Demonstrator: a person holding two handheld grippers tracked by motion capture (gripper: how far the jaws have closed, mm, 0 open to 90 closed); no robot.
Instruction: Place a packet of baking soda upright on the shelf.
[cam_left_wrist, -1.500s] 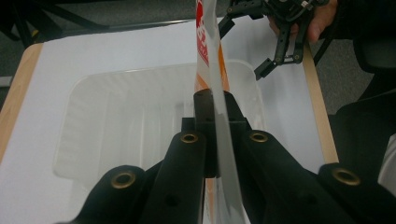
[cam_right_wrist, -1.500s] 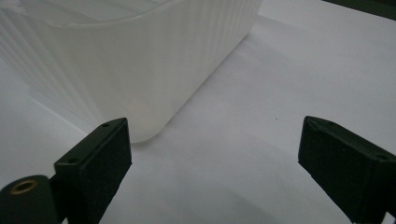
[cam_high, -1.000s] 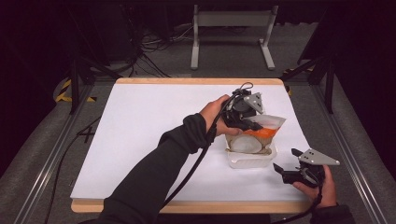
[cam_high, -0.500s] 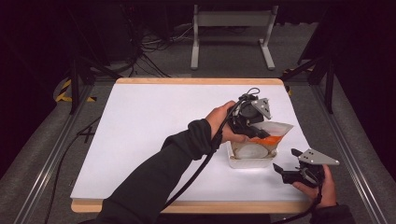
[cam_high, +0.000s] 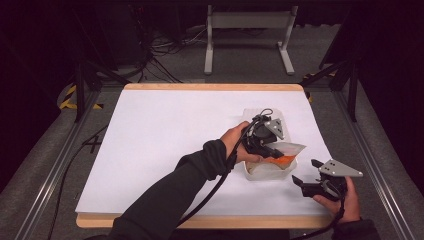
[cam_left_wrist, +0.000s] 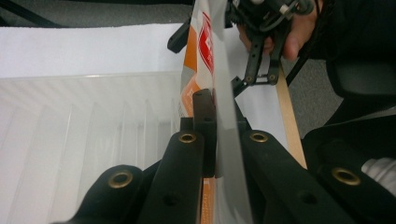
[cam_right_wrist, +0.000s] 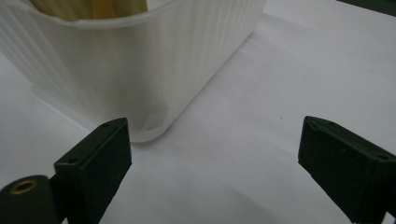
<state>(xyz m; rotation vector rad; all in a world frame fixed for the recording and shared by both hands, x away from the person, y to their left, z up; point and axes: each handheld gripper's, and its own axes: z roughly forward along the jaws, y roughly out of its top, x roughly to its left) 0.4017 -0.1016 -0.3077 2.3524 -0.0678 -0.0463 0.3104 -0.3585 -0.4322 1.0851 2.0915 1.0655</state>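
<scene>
A white and orange packet (cam_high: 286, 153) (cam_left_wrist: 205, 51) is pinched between the jaws of my left gripper (cam_high: 272, 149) (cam_left_wrist: 210, 109), which is shut on it. The packet hangs edge-on over a translucent ribbed white tub (cam_high: 264, 172) (cam_left_wrist: 84, 121) at the table's right side, its lower end inside the rim. My right gripper (cam_high: 306, 173) (cam_right_wrist: 215, 154) is open with nothing between its jaws, low over the table just right of the tub (cam_right_wrist: 135, 70), near one rounded corner. The left gripper view also catches the right gripper (cam_left_wrist: 261, 51) beyond the packet.
The white table top (cam_high: 170, 135) has a wooden front edge (cam_high: 200, 221) close to my right hand (cam_high: 345, 200). A second clear container (cam_high: 257, 114) lies behind the left gripper. Metal rails run along both sides, and a stand is on the floor beyond.
My left gripper has come toward the near side and down with the packet, bringing it over and into the tub. The right gripper has stayed where it was.
</scene>
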